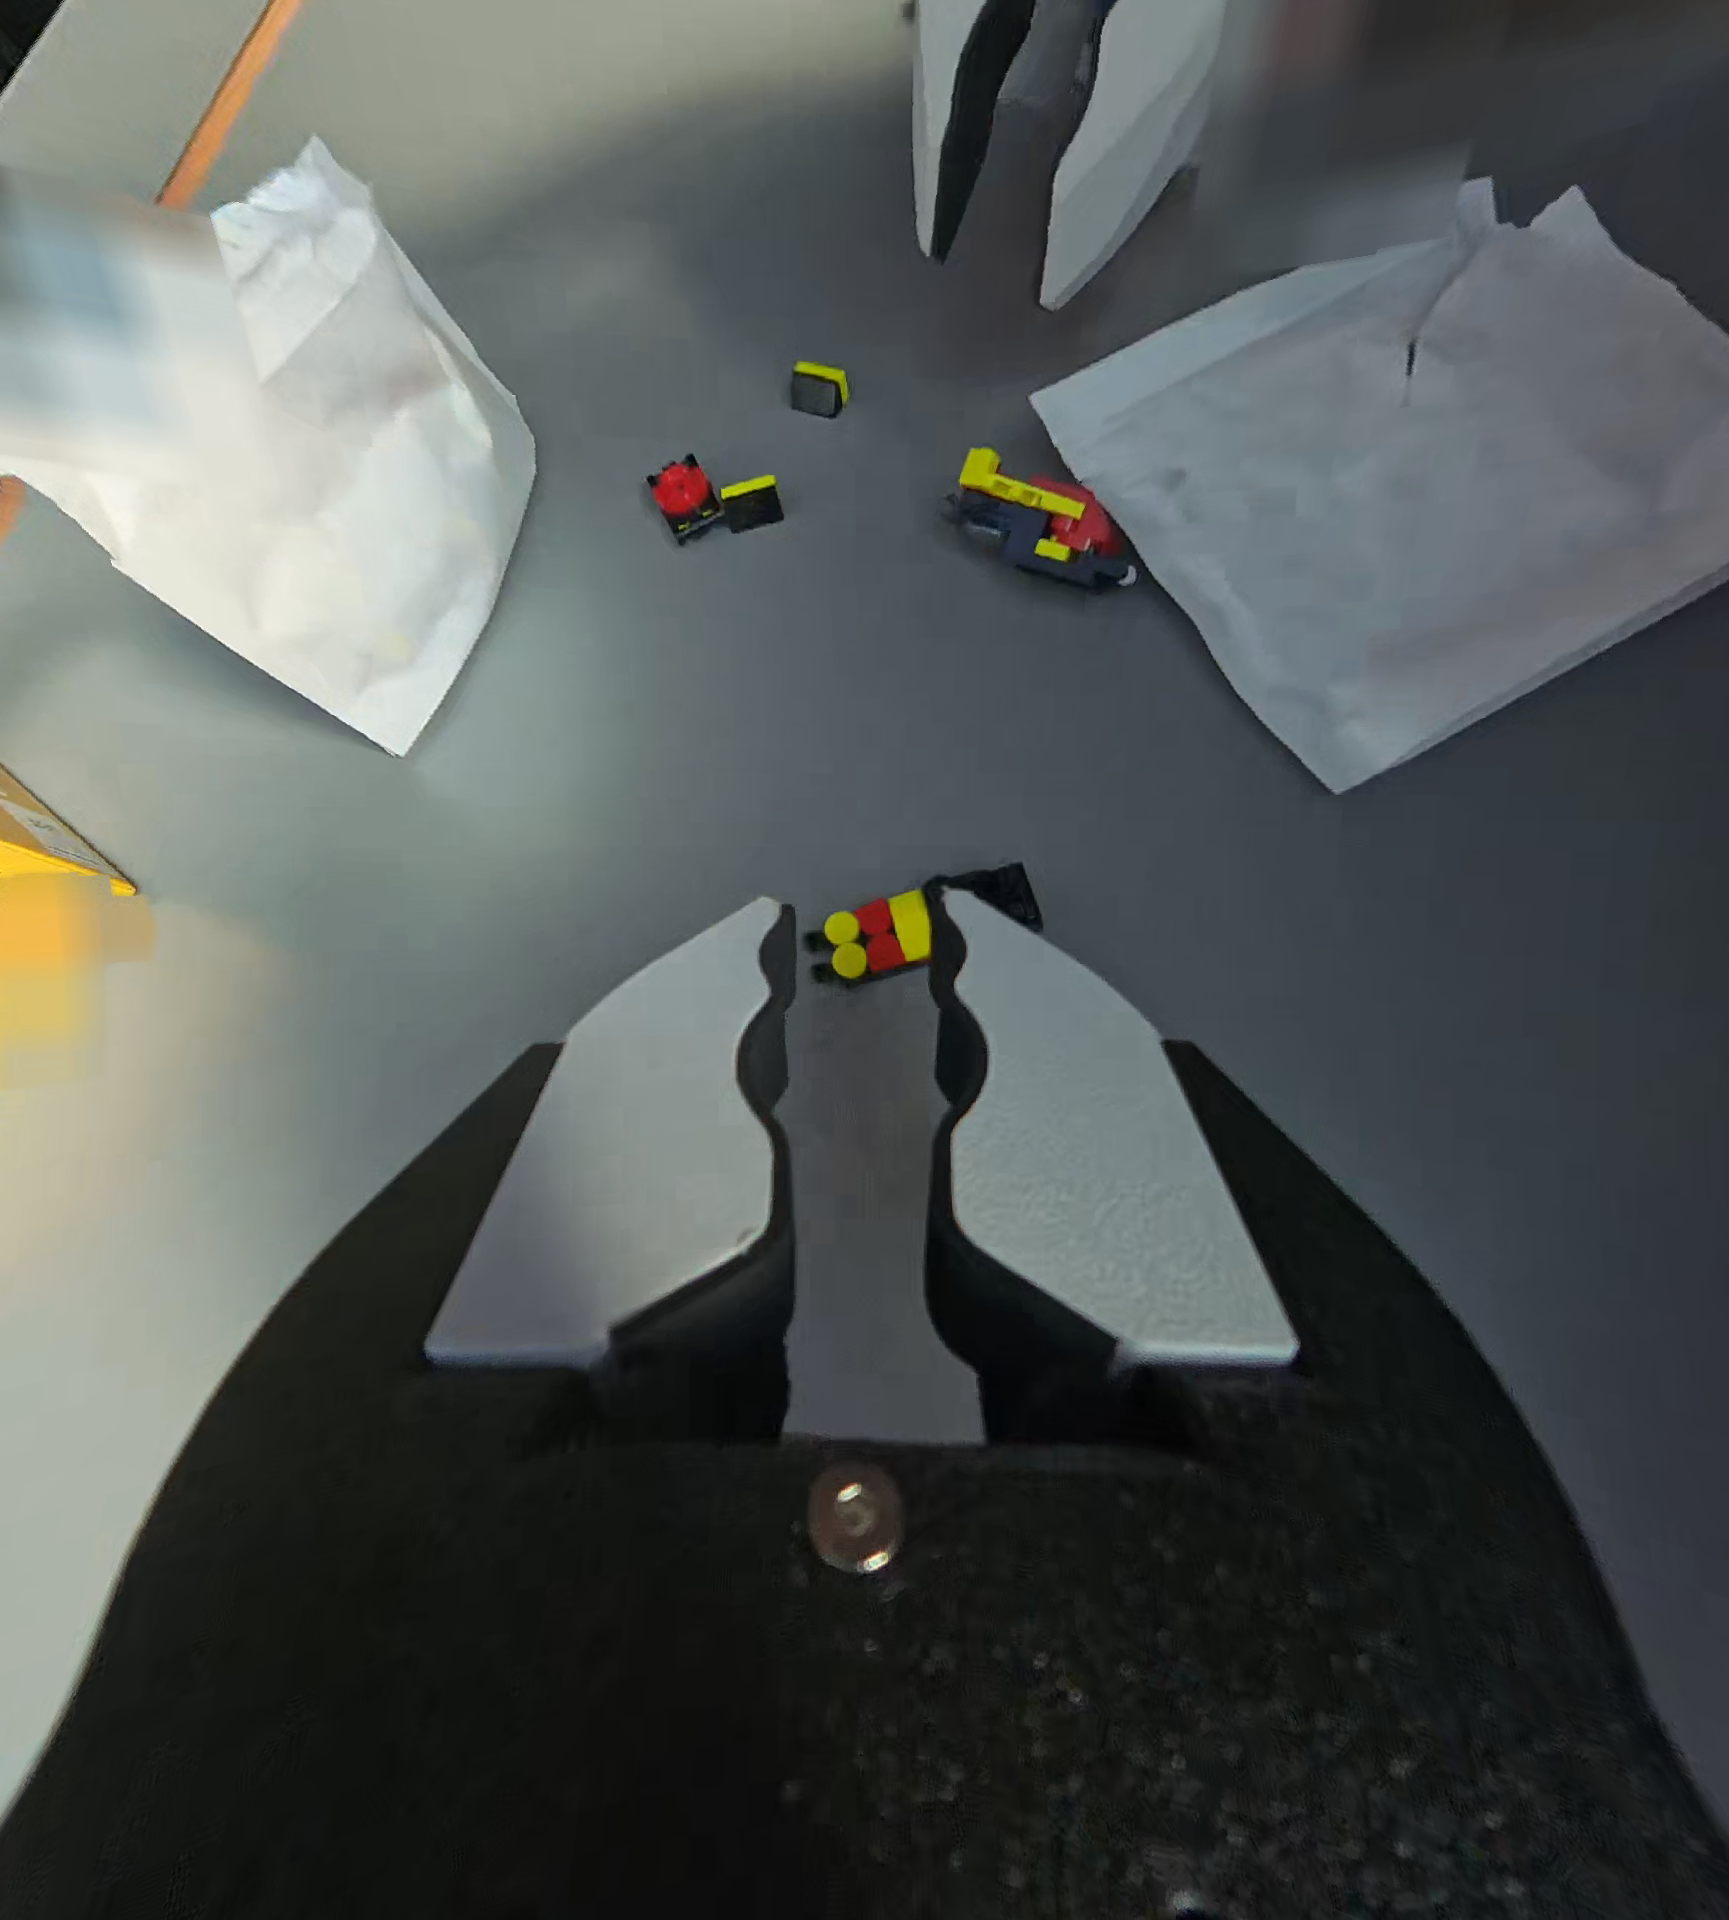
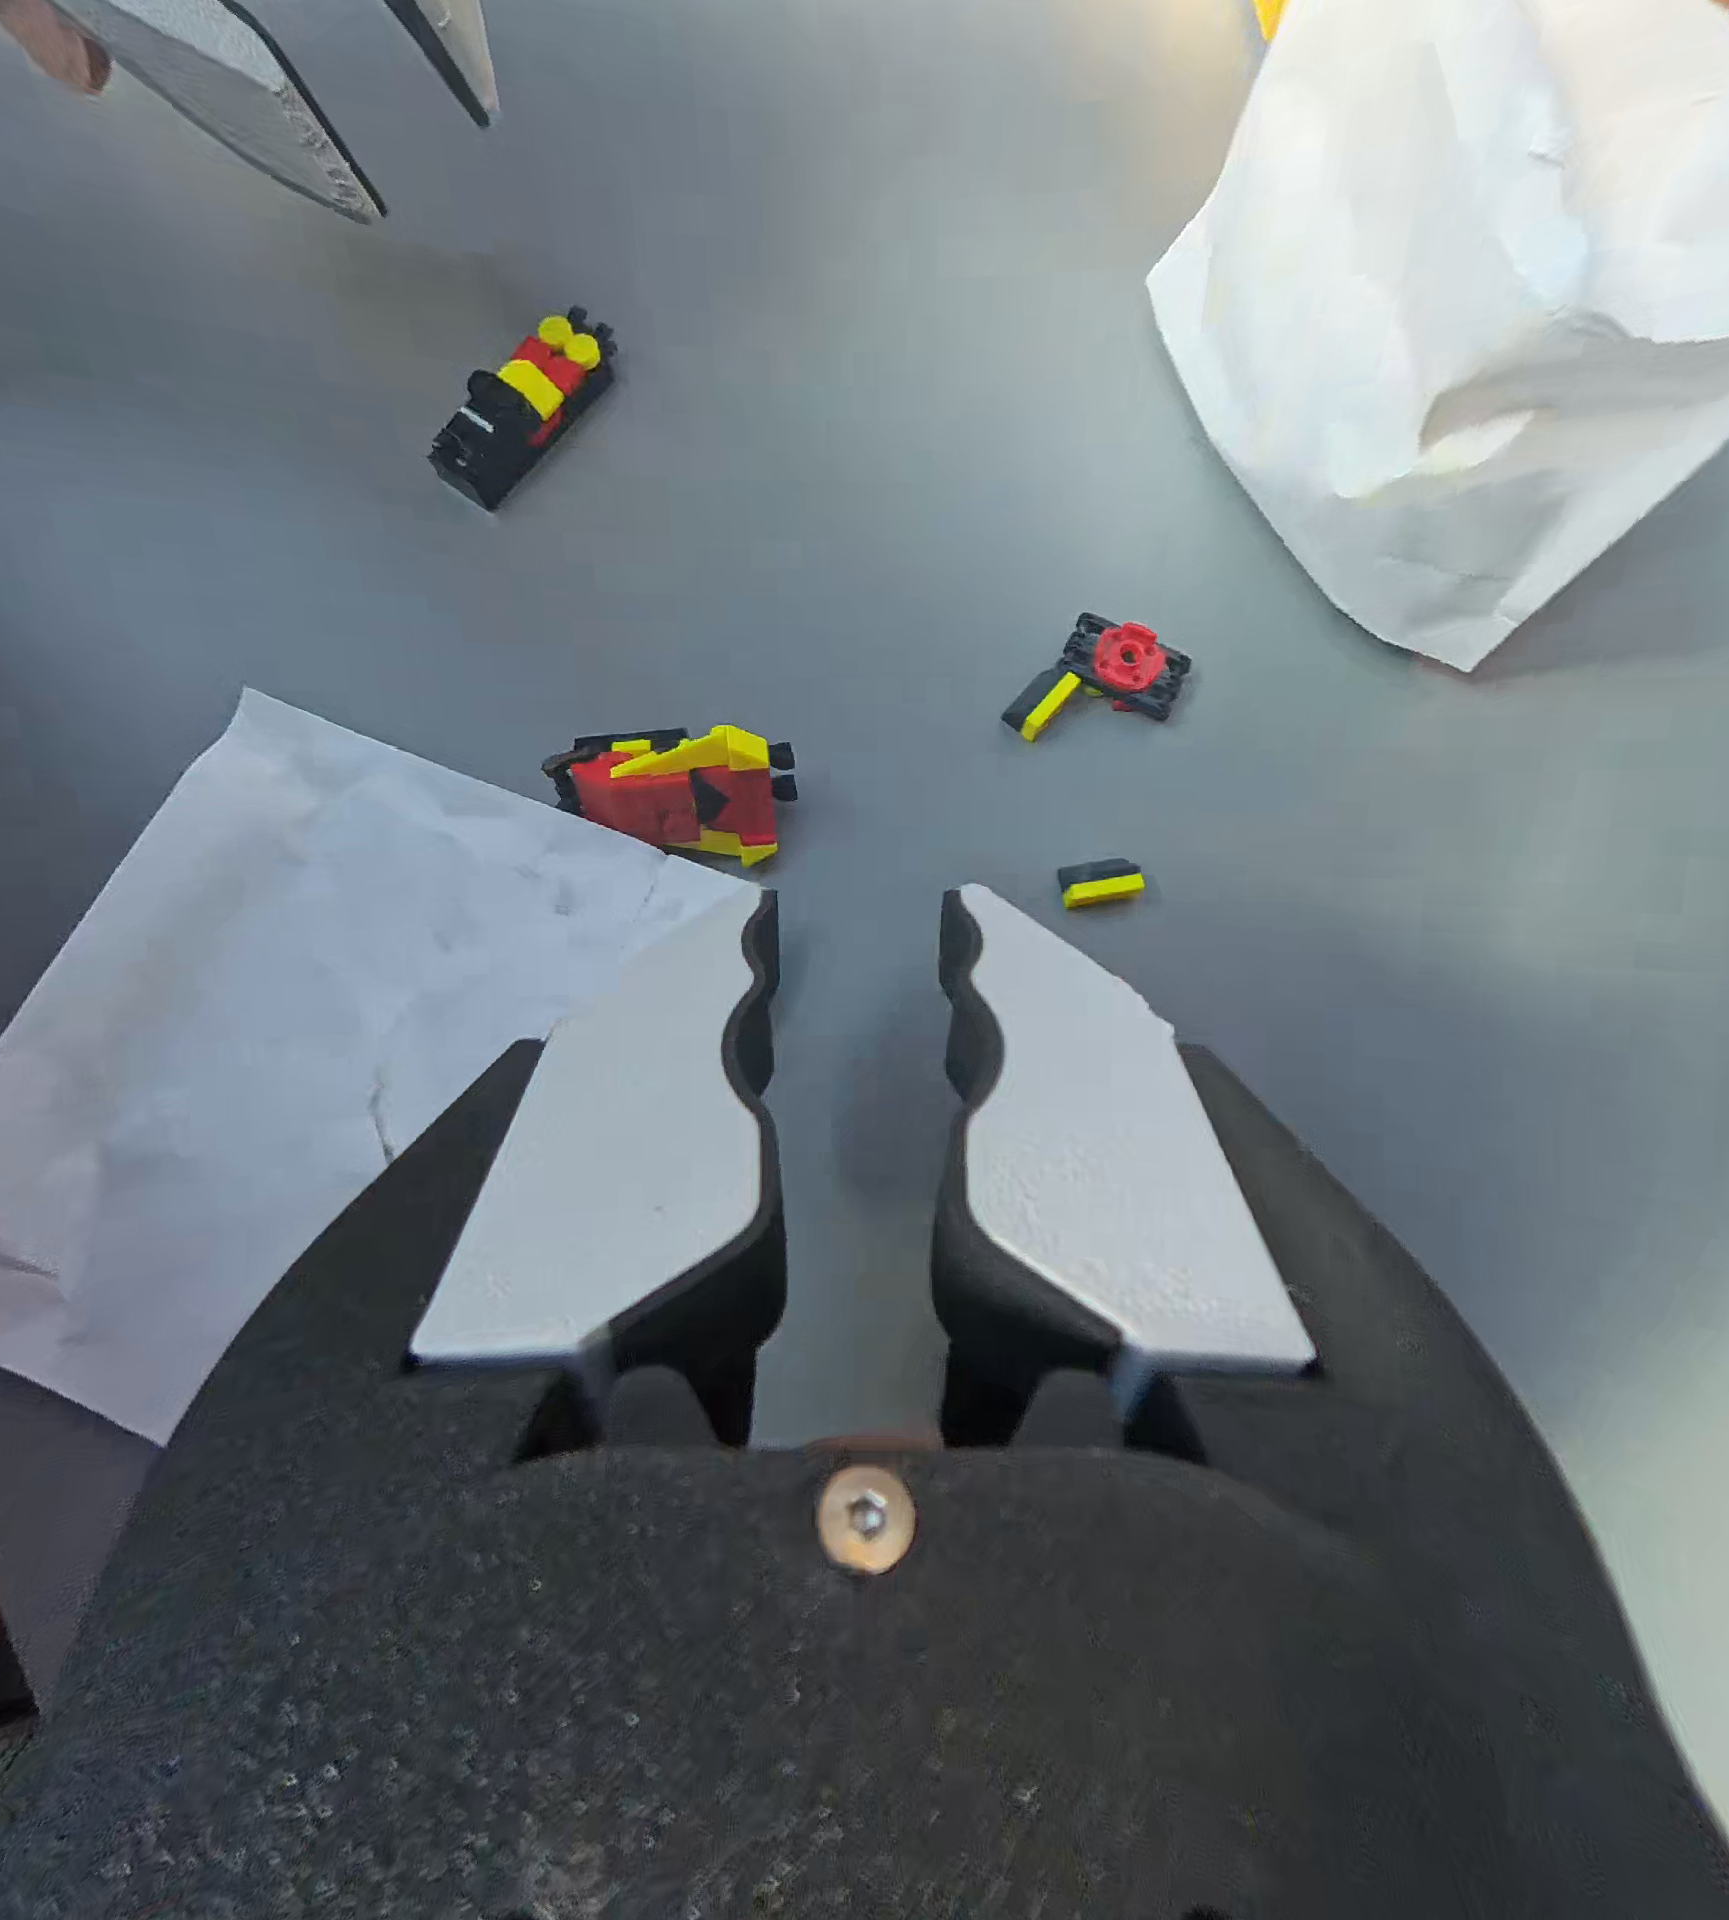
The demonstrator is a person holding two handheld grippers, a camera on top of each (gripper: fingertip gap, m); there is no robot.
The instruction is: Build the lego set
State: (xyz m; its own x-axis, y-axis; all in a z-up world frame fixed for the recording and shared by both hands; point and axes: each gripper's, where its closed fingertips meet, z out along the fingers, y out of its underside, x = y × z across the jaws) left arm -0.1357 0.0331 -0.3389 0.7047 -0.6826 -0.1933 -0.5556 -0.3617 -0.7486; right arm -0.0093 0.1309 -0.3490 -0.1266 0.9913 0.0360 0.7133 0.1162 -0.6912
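Grey table (image 1: pixel 631 790) carries the Lego in loose sub-builds, spread apart, I judge so each can be picked singly. My left gripper (image 1: pixel 865 920) is parted, empty, tips flanking the black block (image 1: pixel 881 935) with red and yellow studs, apparently lined up for a grasp. My right gripper (image 2: pixel 858 902) is also parted and empty, hovering just short of the red-yellow build (image 2: pixel 678 795), which lies against the flat bag (image 2: pixel 247 997). Red wheel plate (image 2: pixel 1128 665) and a yellow-black tile (image 2: pixel 1101 883) wait nearby; crumpled bag (image 2: pixel 1483 343) sits aside.

Two opposed wrist views, angled down, sharing grey table (image 1: pixel 631 831)
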